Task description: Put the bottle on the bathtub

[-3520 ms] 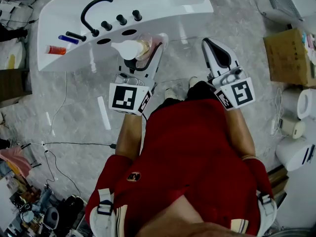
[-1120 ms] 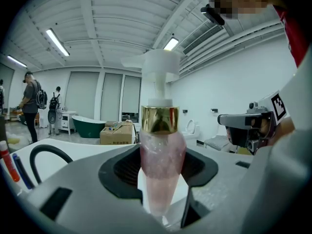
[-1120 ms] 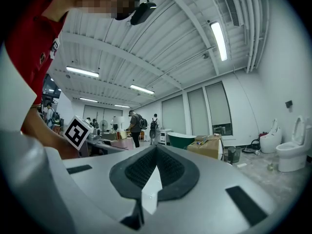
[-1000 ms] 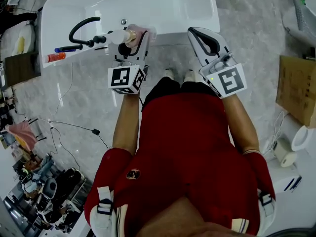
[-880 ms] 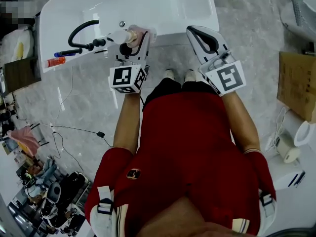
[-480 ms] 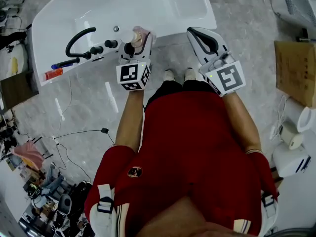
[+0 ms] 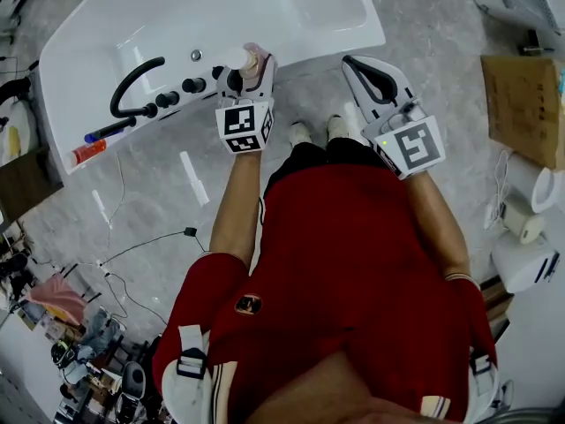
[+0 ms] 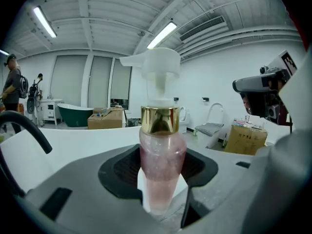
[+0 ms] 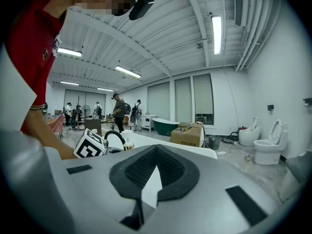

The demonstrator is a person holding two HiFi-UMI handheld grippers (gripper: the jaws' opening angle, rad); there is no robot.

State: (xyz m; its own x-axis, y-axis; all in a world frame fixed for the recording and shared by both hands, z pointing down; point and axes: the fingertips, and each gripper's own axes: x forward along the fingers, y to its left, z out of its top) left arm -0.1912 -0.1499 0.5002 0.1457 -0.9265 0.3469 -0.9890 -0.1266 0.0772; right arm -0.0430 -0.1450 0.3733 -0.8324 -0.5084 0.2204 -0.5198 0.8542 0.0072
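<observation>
A pink pump bottle (image 8: pixel 161 167) with a gold collar and white pump head stands upright between the jaws of my left gripper (image 7: pixel 253 57), which is shut on its body. In the head view the bottle (image 7: pixel 254 60) sits over the near rim of the white bathtub (image 7: pixel 291 11), just right of the black knobs (image 7: pixel 189 85). Whether its base touches the rim is hidden. My right gripper (image 7: pixel 355 64) hovers to the right, off the tub's near edge, shut with nothing in it; it (image 9: pixel 155 155) points over the tub.
A black curved faucet (image 7: pixel 131 76) rises from the tub's left deck, with a blue pen (image 7: pixel 108 132) and a red tube (image 7: pixel 87 152) beyond it. Cables (image 7: pixel 132 246) trail on the marble floor. A cardboard box (image 7: pixel 523 95) and white fixtures (image 7: pixel 521 256) stand at right.
The left gripper has carried the bottle from in front of the tub up over its near rim beside the knobs. The right gripper stayed shut and barely moved.
</observation>
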